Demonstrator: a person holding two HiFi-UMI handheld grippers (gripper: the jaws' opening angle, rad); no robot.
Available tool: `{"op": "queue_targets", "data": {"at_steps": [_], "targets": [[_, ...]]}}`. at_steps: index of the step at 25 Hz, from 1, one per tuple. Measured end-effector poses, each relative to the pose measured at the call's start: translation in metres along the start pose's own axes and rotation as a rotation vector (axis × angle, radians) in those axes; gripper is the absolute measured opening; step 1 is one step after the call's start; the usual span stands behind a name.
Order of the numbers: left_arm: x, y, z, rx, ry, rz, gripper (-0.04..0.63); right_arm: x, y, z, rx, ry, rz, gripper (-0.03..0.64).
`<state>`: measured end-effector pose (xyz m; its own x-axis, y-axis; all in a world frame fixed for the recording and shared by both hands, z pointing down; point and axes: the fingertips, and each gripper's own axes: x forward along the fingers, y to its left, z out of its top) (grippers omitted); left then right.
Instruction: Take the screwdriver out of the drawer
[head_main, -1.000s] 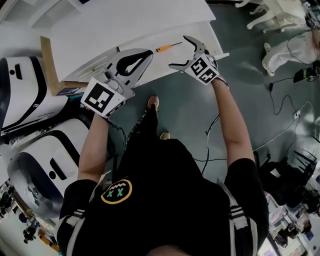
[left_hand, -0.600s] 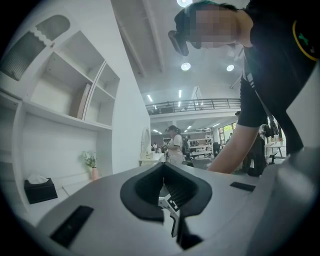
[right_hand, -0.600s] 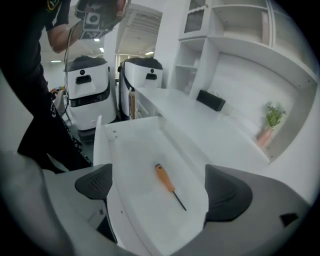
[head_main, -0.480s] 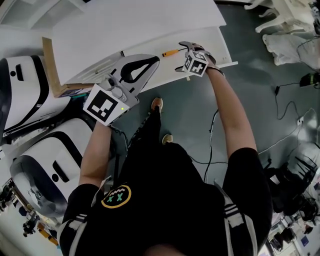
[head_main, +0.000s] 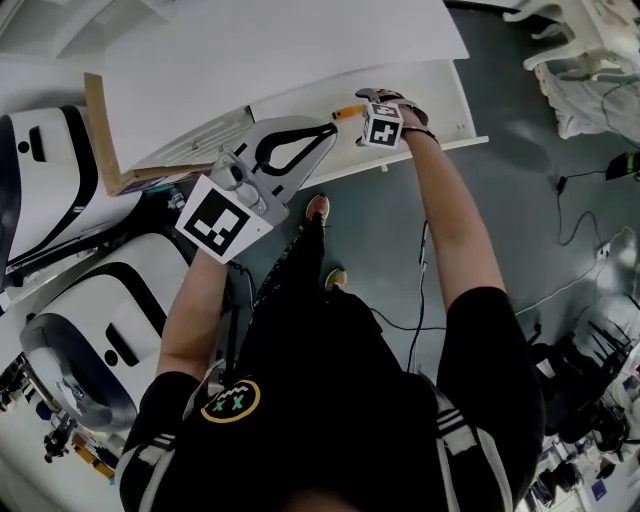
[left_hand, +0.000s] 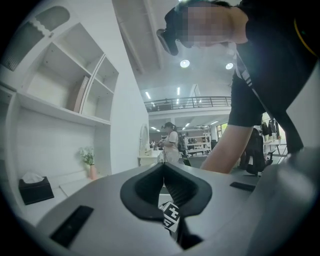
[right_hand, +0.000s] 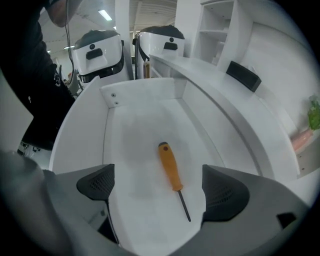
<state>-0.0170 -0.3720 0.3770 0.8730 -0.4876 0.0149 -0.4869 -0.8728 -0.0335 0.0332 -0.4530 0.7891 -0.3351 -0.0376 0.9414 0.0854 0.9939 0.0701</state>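
An orange-handled screwdriver (right_hand: 170, 166) lies flat on the floor of the open white drawer (right_hand: 135, 130), its thin shaft pointing toward the right gripper's camera. My right gripper (right_hand: 159, 187) hovers just above it, open, with one dark pad (right_hand: 97, 182) on each side of the tool and neither touching it. From the head view, the right gripper (head_main: 362, 103) is over the drawer (head_main: 430, 90), hiding most of the screwdriver (head_main: 348, 111). My left gripper (head_main: 333, 126) is shut and empty, held at the drawer's front edge to the left; its tips (left_hand: 164, 165) meet.
The white desk top (head_main: 280, 50) lies behind the drawer, with a black tissue box (right_hand: 243, 75) on it. White-and-black machines (head_main: 60, 190) stand to the left. Cables (head_main: 580, 230) trail over the grey floor at right.
My right gripper has moved left and down into the drawer until it straddles the screwdriver. The left gripper stayed shut and shifted only slightly.
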Motion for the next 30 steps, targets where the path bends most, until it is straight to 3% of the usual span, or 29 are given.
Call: {"op": "queue_targets", "data": {"at_steps": [24, 30], "targets": [[0.002, 0.014, -0.028, -0.045, 0.028, -0.033, 0.02, 0.051, -0.011, -0.007, 0.009, 0.019, 0.118, 0.475], [0.004, 0.014, -0.025, -0.047, 0.026, -0.041, 0.02, 0.047, -0.007, -0.005, 0.018, 0.0, 0.131, 0.384]]}}
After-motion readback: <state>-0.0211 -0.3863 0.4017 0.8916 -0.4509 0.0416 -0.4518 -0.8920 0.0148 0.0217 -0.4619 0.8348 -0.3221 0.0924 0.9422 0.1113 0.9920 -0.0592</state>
